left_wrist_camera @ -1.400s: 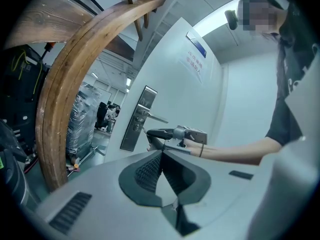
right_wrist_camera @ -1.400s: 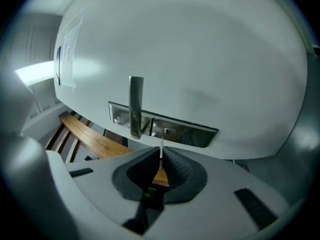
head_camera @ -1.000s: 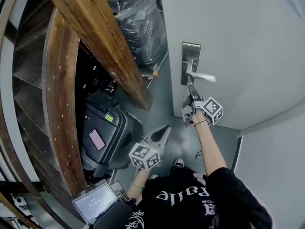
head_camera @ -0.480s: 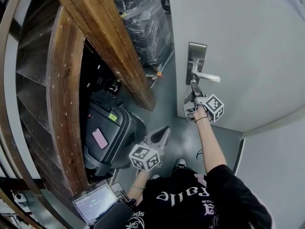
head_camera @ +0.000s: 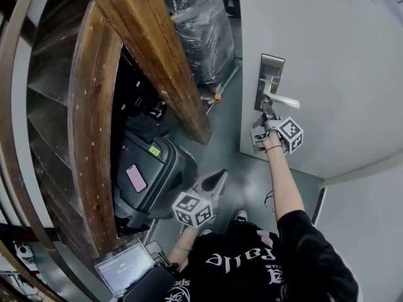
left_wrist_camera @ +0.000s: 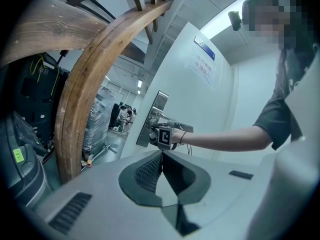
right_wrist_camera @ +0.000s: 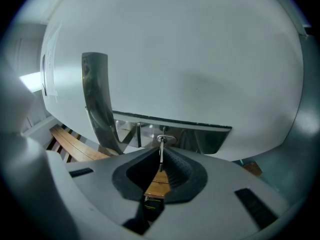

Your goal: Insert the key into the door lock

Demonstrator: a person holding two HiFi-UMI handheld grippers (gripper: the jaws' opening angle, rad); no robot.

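Observation:
The white door (head_camera: 340, 55) carries a metal lock plate (head_camera: 269, 80) with a lever handle (head_camera: 283, 99). My right gripper (head_camera: 267, 109) is held up just below the handle, shut on a thin metal key (right_wrist_camera: 161, 156). In the right gripper view the key's tip meets the round keyhole (right_wrist_camera: 165, 139) on the lock plate (right_wrist_camera: 170, 136), under the handle (right_wrist_camera: 97, 104). My left gripper (head_camera: 217, 180) hangs low by the person's body, shut with nothing between its jaws (left_wrist_camera: 161, 159); the left gripper view shows the right gripper (left_wrist_camera: 162, 135) at the lock plate (left_wrist_camera: 152, 119).
A curved wooden stair beam (head_camera: 157, 61) runs down the left side. Below it stand a black case (head_camera: 148, 175) with a pink phone, and a laptop (head_camera: 123, 269). A plastic-wrapped pallet (head_camera: 201, 30) stands behind the door's edge. The grey floor (head_camera: 242, 175) lies between.
The right gripper with the key has moved up closer to the lock plate below the handle. The left gripper has stayed low and still.

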